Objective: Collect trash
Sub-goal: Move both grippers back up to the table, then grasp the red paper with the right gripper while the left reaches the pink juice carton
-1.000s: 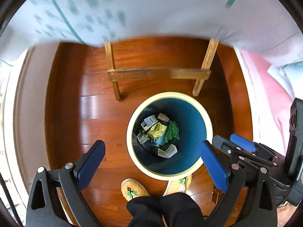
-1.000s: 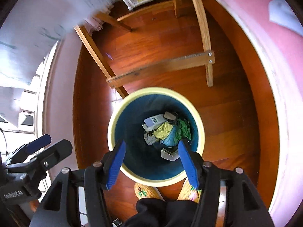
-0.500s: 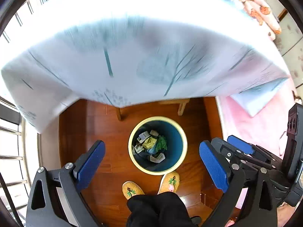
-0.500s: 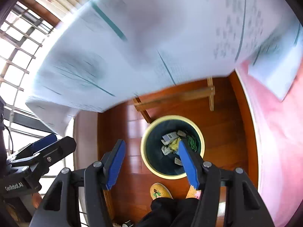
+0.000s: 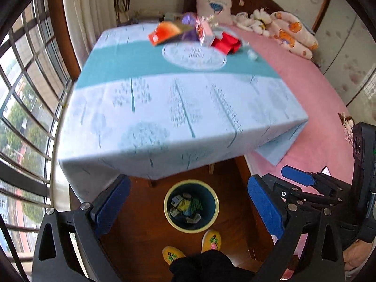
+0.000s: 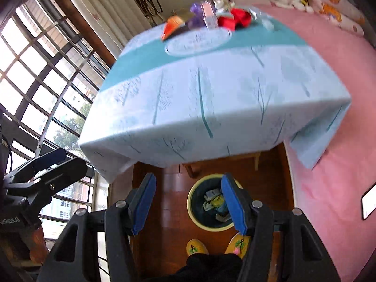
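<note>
A round bin [image 5: 191, 205] [image 6: 195, 213] with a cream rim and dark blue inside stands on the wood floor, holding several crumpled wrappers. My left gripper [image 5: 188, 199] is open and empty, high above the bin. My right gripper [image 6: 189, 202] is open too, nothing between its blue pads [image 6: 231, 202]. On the far side of the table [image 5: 164, 117] lies a pile of trash: an orange packet [image 5: 164, 33] [image 6: 172, 27], a purple wrapper [image 5: 189, 27], a pink carton [image 5: 205, 34] and a red wrapper [image 5: 225, 43] [image 6: 236, 20].
The table's light blue cloth [image 6: 211, 98] hangs over the near edge. A pink bed [image 5: 305, 94] with soft toys [image 5: 289, 33] runs along the right. Barred windows [image 6: 35, 82] fill the left. The person's yellow slippers [image 5: 211, 239] stand by the bin.
Both grippers have risen from just above the bin to above table height. The tabletop and its trash pile have come into view; the bin looks much smaller. Both stay open and empty.
</note>
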Tool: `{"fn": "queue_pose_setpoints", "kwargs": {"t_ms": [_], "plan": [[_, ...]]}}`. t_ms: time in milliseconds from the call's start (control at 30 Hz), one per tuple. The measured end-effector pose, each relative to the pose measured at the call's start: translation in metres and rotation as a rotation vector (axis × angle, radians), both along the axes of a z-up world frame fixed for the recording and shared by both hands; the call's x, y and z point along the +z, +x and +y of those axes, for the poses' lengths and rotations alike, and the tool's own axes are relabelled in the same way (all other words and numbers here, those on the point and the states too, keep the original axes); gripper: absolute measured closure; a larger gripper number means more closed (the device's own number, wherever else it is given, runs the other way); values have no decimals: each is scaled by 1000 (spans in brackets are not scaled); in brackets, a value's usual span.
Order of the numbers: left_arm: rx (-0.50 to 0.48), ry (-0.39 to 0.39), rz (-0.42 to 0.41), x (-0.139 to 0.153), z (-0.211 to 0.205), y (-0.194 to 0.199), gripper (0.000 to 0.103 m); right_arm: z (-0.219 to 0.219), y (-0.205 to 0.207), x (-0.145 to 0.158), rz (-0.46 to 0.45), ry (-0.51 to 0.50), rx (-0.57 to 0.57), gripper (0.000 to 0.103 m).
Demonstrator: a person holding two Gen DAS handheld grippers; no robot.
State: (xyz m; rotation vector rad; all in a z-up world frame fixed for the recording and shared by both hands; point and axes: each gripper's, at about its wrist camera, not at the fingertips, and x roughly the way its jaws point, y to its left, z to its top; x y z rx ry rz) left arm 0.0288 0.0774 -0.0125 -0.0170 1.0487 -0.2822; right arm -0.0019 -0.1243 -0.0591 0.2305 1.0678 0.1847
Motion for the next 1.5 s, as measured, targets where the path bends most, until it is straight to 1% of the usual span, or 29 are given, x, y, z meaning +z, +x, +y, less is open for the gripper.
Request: {"fn": "queue_pose_setpoints", "kwargs": {"t_ms": [167,367,500,600,767,933,1000,1100,1200,1267,1300,1333,1400,1500], "plan": [[-24,5,-122,43,4,14,4,0,9,45,-94,-35,-36,45],[-51,-7,-225,87,6,38,4,-3,22,92,-209,-78,-82,45],[-71,-9,-262,108,4,56,4,-4,32,115,-270,-116,-106,45],[-80,-6,-277,117,1,68,4,-6,45,126,-290,-145,-103,45],[-62,7,-256,121,-10,98,4,-17,78,132,-300,-177,-86,45],[-7,3,-235,110,-21,142,4,-37,140,117,-277,-183,-36,45],[8,27,-225,101,-32,163,4,-48,170,107,-266,-185,3,45],[27,58,-207,84,-53,205,4,-66,223,86,-232,-182,64,45],[65,74,-152,63,-78,255,5,-86,280,60,-161,-169,119,48],[90,65,-102,47,-94,287,8,-96,312,44,-119,-157,159,53],[101,63,-81,39,-101,301,11,-100,328,36,-102,-160,183,53],[112,63,-60,31,-108,316,13,-102,341,28,-91,-163,204,53],[138,72,-29,16,-119,340,13,-104,368,12,-64,-162,250,53],[175,69,22,-3,-132,371,13,-100,395,-12,-25,-163,309,55]]}}
